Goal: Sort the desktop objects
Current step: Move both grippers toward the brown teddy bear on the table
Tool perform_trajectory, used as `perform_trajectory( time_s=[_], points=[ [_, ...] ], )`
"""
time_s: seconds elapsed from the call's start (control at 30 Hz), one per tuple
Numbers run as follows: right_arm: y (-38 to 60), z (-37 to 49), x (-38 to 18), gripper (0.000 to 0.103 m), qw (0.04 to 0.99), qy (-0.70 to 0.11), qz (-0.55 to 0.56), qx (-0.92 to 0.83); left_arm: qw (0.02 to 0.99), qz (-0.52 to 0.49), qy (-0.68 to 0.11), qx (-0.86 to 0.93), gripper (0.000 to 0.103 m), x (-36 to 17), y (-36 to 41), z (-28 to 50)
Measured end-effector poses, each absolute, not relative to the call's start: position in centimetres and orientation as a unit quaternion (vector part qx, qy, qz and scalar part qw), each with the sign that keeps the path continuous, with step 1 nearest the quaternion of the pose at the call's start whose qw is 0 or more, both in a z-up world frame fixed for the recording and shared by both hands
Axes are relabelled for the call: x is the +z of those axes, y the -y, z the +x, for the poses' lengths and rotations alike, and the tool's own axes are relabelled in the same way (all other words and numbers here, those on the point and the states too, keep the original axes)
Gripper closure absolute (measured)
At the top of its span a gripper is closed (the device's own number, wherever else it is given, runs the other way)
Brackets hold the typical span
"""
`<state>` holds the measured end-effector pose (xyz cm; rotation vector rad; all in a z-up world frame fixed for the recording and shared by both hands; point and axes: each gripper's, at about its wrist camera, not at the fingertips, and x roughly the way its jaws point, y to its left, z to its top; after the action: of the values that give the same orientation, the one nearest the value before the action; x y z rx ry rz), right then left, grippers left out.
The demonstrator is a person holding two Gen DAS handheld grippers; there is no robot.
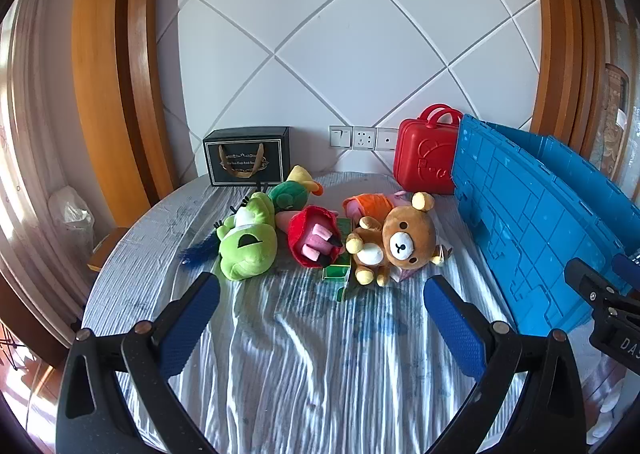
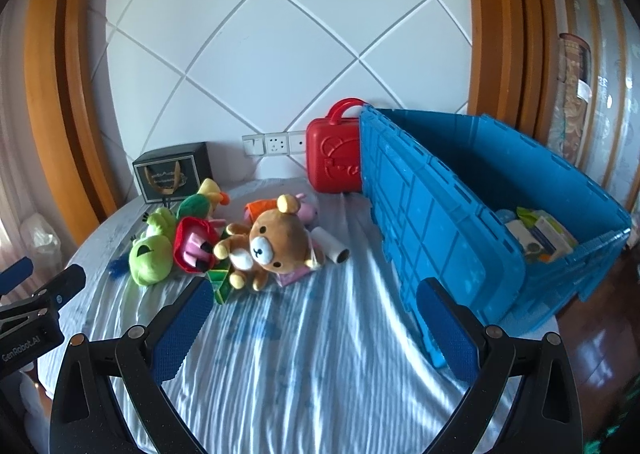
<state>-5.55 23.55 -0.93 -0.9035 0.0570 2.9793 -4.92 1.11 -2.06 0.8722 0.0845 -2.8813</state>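
Left wrist view: left tool [image 1: 320, 306] wide, empty, brown bear plush [image 1: 400, 240] beyond fingertips.

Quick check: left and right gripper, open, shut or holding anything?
Left gripper: open, empty, above the striped tablecloth.
Right gripper: open, empty.

"GenRobot.AI" stands in white letters on the black body of the left gripper [image 2: 28, 338], seen at the lower left edge of the right wrist view. In the left wrist view, the letters "DAS" show in white on the black body of the right gripper [image 1: 618, 328], cut off by the picture's edge. The black gift box [image 1: 247, 161] at the back of the surface carries a line of gold lettering on its front, too small and blurred to read with certainty.
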Motion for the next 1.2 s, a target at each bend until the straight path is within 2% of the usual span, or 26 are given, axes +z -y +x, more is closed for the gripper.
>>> perform_trajectory(
  time_s=[0.27,0.63,0.73,0.83,0.93,1.03,1.2],
  points=[
    [-23.8,-8.2,-2.5,0.000,-0.040,-0.012,-0.304,0.952,0.091,0.307,-0.035,-0.947,0.000,-3.5,-1.8,-6.4],
    [-22.9,-12.8,-8.5,0.000,-0.085,-0.046,-0.388,0.917,0.124,0.385,-0.072,-0.912,0.000,-9.0,1.8,-9.2],
    [-22.2,-13.9,-9.8,0.000,-0.095,-0.051,-0.393,0.913,0.121,0.391,-0.059,-0.910,0.000,-10.0,2.5,-10.6],
    [-21.5,-15.2,-10.9,0.000,-0.109,-0.049,-0.396,0.910,0.077,0.405,-0.041,-0.910,0.000,-11.1,3.1,-12.6],
    [-20.8,-16.8,-12.2,0.000,-0.099,-0.058,-0.429,0.896,0.044,0.422,-0.043,-0.905,0.000,-12.3,3.8,-14.7],
    [-19.9,-18.2,-13.1,0.000,-0.054,-0.039,-0.444,0.893,0.024,0.436,-0.042,-0.899,0.004,-13.8,4.6,-16.8],
    [-19.1,-20.8,-13.7,0.001,-0.001,-0.012,-0.450,0.893,0.001,0.450,-0.029,-0.893,0.005,-16.2,4.5,-20.6]
  ],
)
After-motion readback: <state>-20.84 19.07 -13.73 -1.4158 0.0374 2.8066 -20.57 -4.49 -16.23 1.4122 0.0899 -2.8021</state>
